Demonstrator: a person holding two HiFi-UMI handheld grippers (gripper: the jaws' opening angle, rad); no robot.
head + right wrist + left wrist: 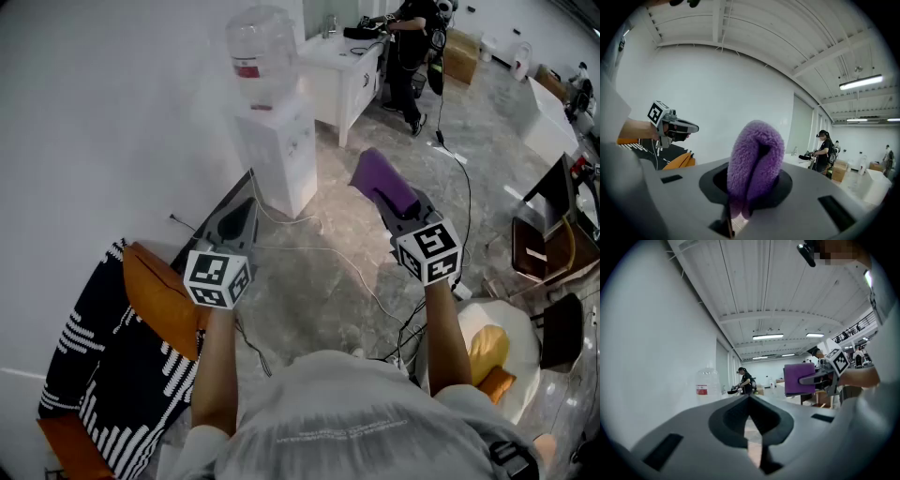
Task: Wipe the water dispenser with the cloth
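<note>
Cloth [754, 164], purple and folded, clamped in right claw [401, 206], bulging out past the tips. Left claw [247, 208] pressed together, held alongside, both forearms stretched forward. Farther ahead, dispenser [277, 141] against the wall, well apart from cloth.

The water dispenser [278, 159], a white cabinet, stood upright on the floor against the wall. A clear bottle [262, 54] with a red label sat on top of it. The cloth [382, 178] was purple, fluffy and folded double. It was clamped in the jaws of the right hand-held gripper [398, 204], in the air, well apart from the dispenser.
</note>
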